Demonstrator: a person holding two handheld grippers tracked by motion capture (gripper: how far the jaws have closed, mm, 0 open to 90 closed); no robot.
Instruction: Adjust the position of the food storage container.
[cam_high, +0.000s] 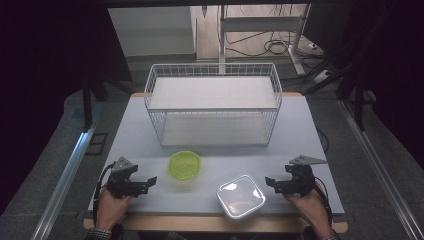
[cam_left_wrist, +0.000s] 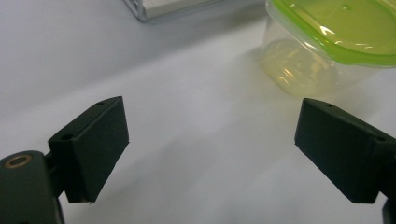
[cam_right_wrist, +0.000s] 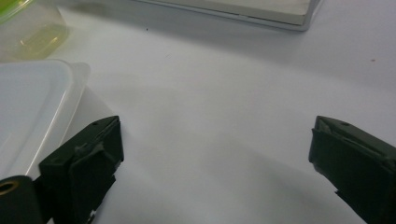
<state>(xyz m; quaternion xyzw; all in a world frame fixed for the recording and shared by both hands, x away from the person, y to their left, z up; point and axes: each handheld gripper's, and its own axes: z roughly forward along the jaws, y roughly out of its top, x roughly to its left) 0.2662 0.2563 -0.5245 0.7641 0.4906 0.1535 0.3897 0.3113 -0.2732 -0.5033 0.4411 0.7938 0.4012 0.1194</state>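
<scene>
My left gripper (cam_high: 150, 181) and right gripper (cam_high: 270, 183) rested wide apart-jawed, holding nothing. The green-lidded container (cam_high: 185, 165) stood near my left; the clear-lidded container (cam_high: 240, 196) lay just beside my right.

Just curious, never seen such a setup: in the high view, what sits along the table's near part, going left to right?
Left tongs → green-lidded container → clear square container → right tongs.

A round clear container with green lid (cam_high: 185, 165) stands closed mid-table; a square clear white-lidded container (cam_high: 240, 196) sits near, right of it.
</scene>
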